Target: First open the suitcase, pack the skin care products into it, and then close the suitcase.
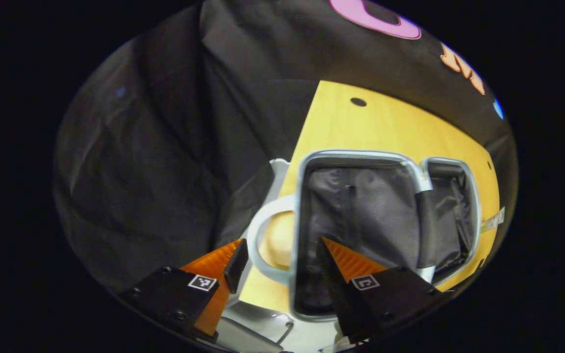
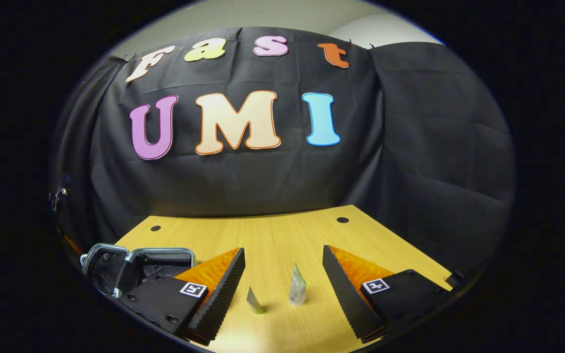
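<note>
The suitcase (image 1: 356, 154) lies open on the wooden table (image 1: 375, 122), with a silver rim and dark lining in both halves. My left gripper (image 1: 282, 260) hovers open over its near edge, one finger over the lining and the other beside the white handle loop (image 1: 261, 230). In the right gripper view, two small skin care tubes stand on the table (image 2: 282, 235): a taller pale one (image 2: 297, 287) and a shorter one (image 2: 254, 300). My right gripper (image 2: 283, 252) is open, and both tubes stand just ahead between its fingers, untouched. The open suitcase (image 2: 160, 251) sits to its left.
Black cloth walls close in the table at the back and sides. The tabletop has round cable holes (image 2: 342, 219). A small pale item (image 1: 492, 221) lies on the table beyond the suitcase's far half. Bare wood spreads behind the tubes.
</note>
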Demonstrator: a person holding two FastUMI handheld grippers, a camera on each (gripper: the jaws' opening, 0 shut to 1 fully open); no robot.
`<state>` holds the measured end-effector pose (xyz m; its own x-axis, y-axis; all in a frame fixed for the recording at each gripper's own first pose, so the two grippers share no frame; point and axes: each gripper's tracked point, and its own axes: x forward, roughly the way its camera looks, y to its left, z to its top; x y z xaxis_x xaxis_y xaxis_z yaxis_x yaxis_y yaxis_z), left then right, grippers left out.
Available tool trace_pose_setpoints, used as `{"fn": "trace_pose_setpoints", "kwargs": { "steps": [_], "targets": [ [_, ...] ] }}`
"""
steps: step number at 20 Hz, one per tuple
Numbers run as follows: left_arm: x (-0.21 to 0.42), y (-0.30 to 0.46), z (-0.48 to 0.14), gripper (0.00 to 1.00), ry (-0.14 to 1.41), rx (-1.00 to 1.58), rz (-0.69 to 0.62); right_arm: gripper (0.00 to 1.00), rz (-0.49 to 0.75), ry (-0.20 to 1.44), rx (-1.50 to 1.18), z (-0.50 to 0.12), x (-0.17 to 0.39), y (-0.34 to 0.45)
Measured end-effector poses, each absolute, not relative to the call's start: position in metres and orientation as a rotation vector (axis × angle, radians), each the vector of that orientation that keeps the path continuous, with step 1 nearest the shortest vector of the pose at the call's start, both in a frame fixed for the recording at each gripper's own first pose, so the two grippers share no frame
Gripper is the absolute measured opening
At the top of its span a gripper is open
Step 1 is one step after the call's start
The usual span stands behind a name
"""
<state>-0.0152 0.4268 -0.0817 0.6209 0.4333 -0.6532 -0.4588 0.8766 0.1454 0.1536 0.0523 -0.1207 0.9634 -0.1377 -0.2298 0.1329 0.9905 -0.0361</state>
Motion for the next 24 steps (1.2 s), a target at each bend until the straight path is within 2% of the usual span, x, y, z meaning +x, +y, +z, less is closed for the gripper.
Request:
{"fn": "trace_pose_setpoints", "kwargs": {
  "steps": [5,9,14,24],
  "targets": [
    [-0.025,0.287,-0.065,0.87,0.663,-0.051,0.479,0.99,0.033,0.285,-0.052,-0.145,0.174,0.036],
    [-0.016,0.168,-0.088,0.86,0.614,-0.037,0.39,0.99,0.196,0.354,-0.01,-0.167,0.185,0.03],
    [0.008,0.056,-0.134,0.87,0.562,-0.022,0.305,0.99,0.355,0.398,-0.045,-0.184,0.186,0.015],
    [0.152,-0.108,-0.186,0.88,0.288,-0.007,0.065,0.99,0.574,0.451,-0.072,-0.244,0.186,0.031]
  ]
}}
